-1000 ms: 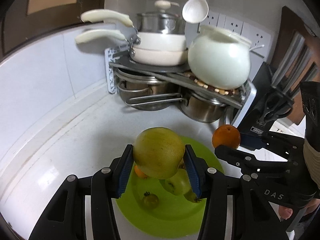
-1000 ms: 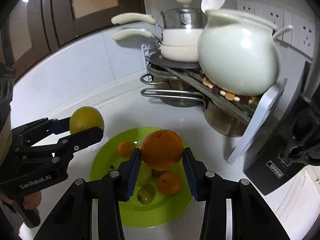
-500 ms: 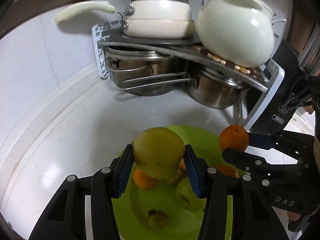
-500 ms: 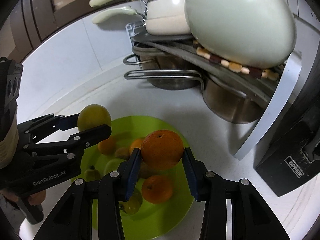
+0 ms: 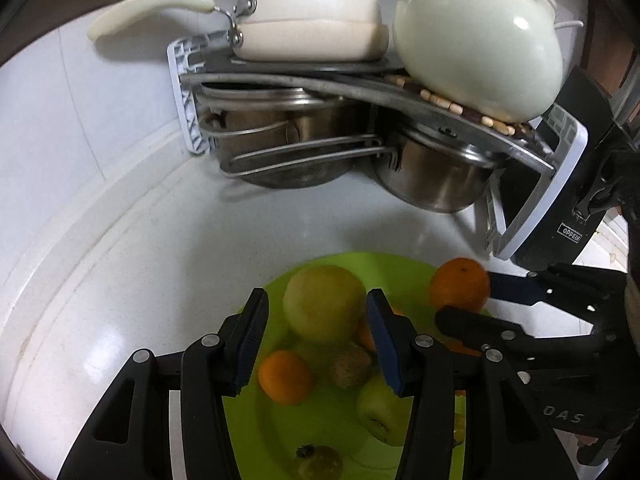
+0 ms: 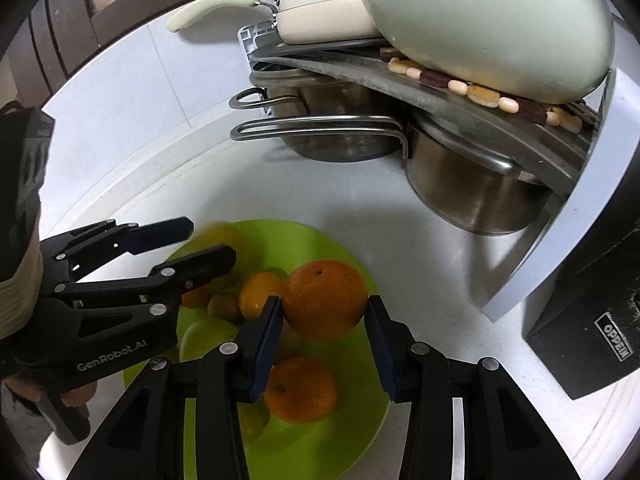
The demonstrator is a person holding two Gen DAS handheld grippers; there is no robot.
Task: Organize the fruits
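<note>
The white bench [image 5: 160, 240] sits in a kitchen corner, with a rack of pots [image 5: 436, 180] at the back. A green plate [image 5: 312, 432] lies on the bench, just under both grippers. It has a small orange [image 5: 284, 376], a brown fruit [image 5: 350, 366] and a green apple [image 5: 380, 408] on it.

The left gripper [image 5: 316, 294] has a big yellow-green fruit [image 5: 324, 304] between its jaws. The jaws are spread a little, and there is a gap on one side. The fruit looks blurry and loose, so I think it is dropping onto the plate.

The right gripper [image 6: 324, 300] is pinching a big orange [image 6: 324, 298] over the plate.

To do this well, go low before letting go, so the fruit does not bounce or roll off. Aim the big orange at a bare green spot, not on top of the small fruits. Open the jaws slowly. Keep the two grippers from bumping, as they are near each other.
</note>
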